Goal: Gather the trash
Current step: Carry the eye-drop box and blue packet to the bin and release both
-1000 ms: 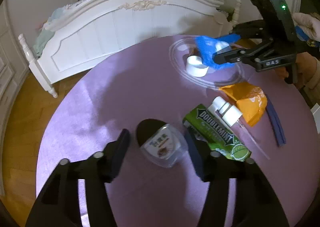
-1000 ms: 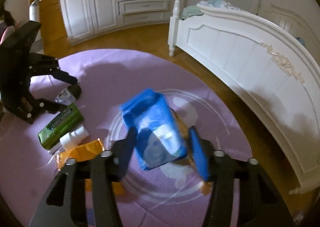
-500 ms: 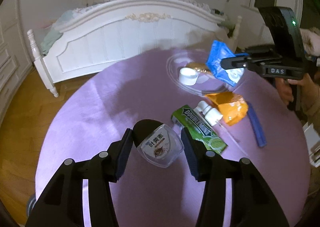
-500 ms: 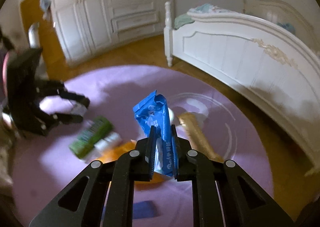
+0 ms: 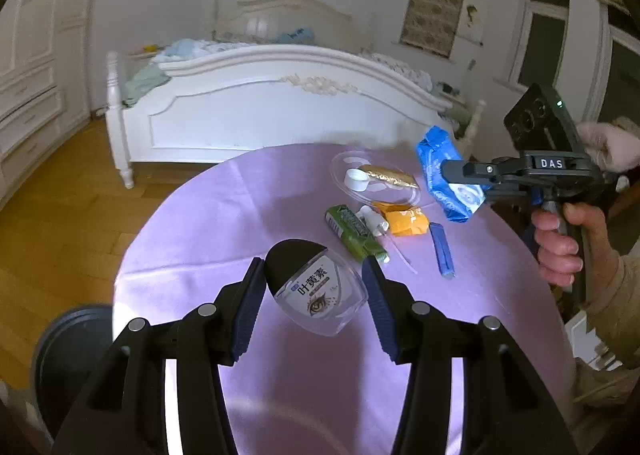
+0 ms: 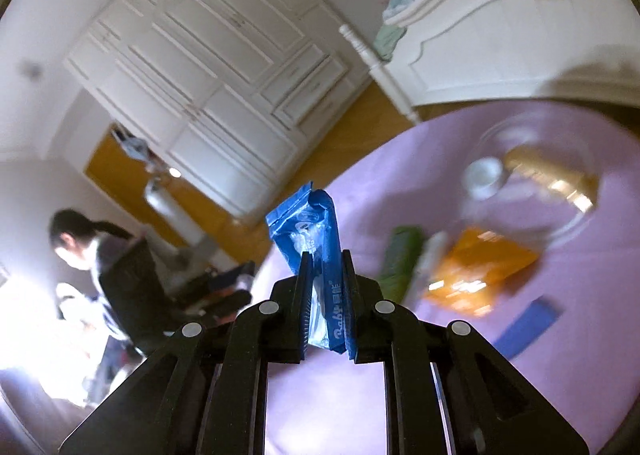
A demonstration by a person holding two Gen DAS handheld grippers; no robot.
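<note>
There were two grippers, left (image 5: 314, 287) and right (image 6: 325, 287). The trash counted one clear bottle (image 5: 320, 295), one blue packet (image 6: 310, 233), one green pack (image 5: 352, 229), one orange wrapper (image 5: 404, 219), one white cap (image 5: 357, 179), one gold wrapper (image 5: 388, 175) and one blue strip (image 5: 442, 249).
</note>
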